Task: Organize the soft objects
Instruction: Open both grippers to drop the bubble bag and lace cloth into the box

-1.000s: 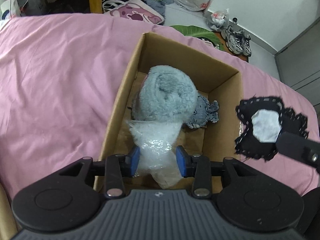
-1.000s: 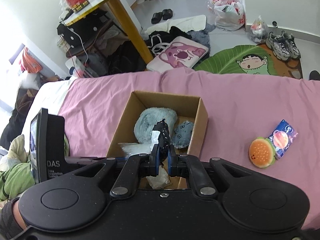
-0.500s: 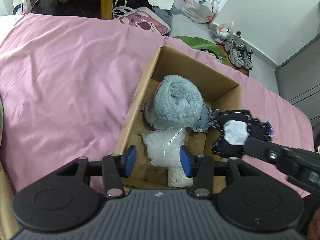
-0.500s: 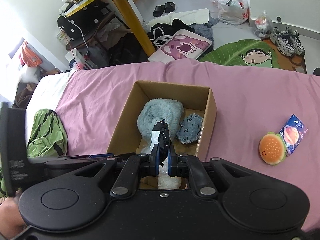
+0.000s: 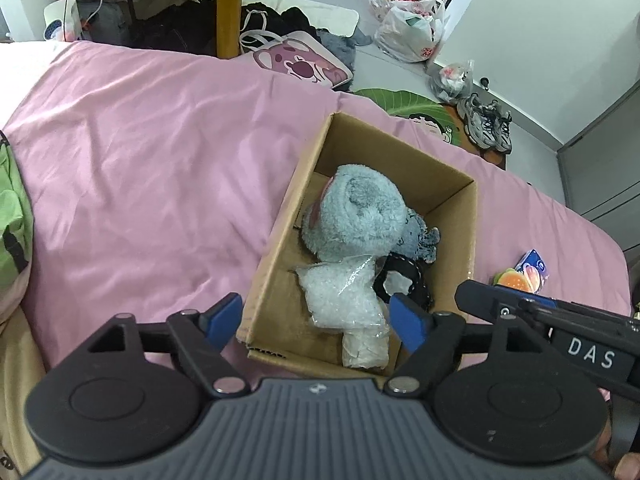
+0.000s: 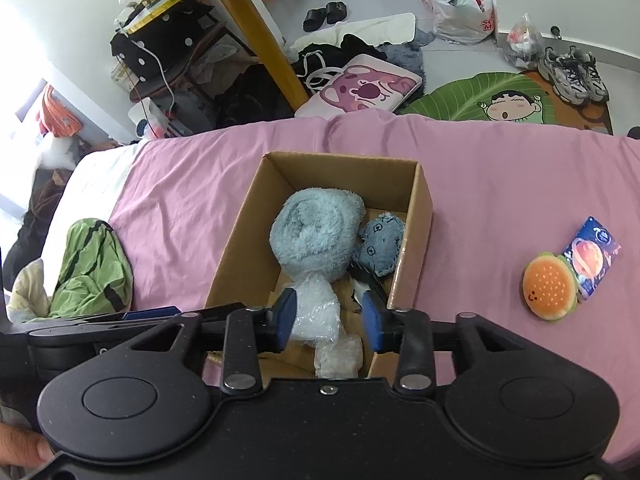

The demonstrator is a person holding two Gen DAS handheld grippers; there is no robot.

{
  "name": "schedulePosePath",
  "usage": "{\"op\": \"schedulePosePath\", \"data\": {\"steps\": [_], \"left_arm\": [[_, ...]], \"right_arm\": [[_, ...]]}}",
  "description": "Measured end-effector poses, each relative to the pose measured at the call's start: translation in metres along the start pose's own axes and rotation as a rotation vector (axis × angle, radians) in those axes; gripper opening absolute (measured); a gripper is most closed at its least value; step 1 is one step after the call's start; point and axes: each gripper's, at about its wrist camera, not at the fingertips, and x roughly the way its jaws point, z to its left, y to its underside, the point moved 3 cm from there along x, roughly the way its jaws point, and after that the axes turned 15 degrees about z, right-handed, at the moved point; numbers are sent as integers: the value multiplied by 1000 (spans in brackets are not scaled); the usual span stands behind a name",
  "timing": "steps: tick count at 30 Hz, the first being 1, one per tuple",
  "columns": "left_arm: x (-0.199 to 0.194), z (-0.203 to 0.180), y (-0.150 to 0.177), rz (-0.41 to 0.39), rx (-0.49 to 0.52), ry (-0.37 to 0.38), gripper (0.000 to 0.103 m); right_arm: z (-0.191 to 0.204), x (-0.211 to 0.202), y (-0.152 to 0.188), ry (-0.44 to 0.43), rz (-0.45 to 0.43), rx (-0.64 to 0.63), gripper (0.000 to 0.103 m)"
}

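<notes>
Two hand-held grippers in frame, both empty. Only readable writing: white letters "DAS" on the black body of the right hand-held gripper (image 5: 476, 298), seen from the left wrist view. Red print on the plastic bag (image 6: 464, 4) on the floor is too small to read; the blue packet (image 6: 594, 254) on the bed has a planet picture, text not legible.

Left hand-held gripper (image 5: 318, 318): jaws spread wide, blue pads well apart, gripping nothing, hovering over the near end of the cardboard box (image 5: 280, 240). Right hand-held gripper (image 6: 330, 316): jaws parted about halfway, nothing between the pads, also above the near end of the box.

Cardboard box sits on the pink bed sheet (image 5: 140, 168), open top. Inside: fluffy light-blue plush (image 6: 316, 236) in the middle, small denim-blue plush (image 6: 378, 244) just beside it against the right wall, clear bag of white stuffing (image 5: 344, 292) at the near end touching the fluffy plush. Black-and-white soft piece (image 5: 400, 280) lies in the box between the clear bag and the right wall, partly hidden, likely resting on the box floor.

Outside the box: burger plush (image 6: 550, 286) on the sheet to the right, touching the blue packet. Green garment (image 6: 94, 268) at the left edge of the bed. Sneakers (image 6: 572, 72) and leaf-shaped rug (image 6: 472, 98) on the floor beyond.
</notes>
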Motion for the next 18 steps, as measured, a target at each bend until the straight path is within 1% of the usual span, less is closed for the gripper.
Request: {"op": "schedulePosePath", "data": {"steps": [3, 8, 9, 12, 14, 16, 18], "left_arm": [[-7, -4, 2, -15, 3, -14, 82], [-19, -12, 7, -44, 10, -31, 83], [-20, -13, 8, -47, 9, -37, 83], [-24, -19, 10, -51, 8, -41, 83], [-28, -23, 13, -57, 12, -45, 84], [-31, -27, 17, -69, 17, -48, 86], [-34, -32, 21, -80, 24, -47, 92]], "right_arm": [[-2, -6, 2, -6, -13, -1, 45], [-7, -20, 5, -21, -44, 1, 52], [-9, -23, 6, -24, -51, 2, 54], [-14, -31, 8, -31, -68, 9, 56], [-19, -37, 11, -37, -81, 13, 59], [-23, -42, 14, -38, -95, 15, 63], [-27, -48, 17, -43, -108, 16, 67]]}}
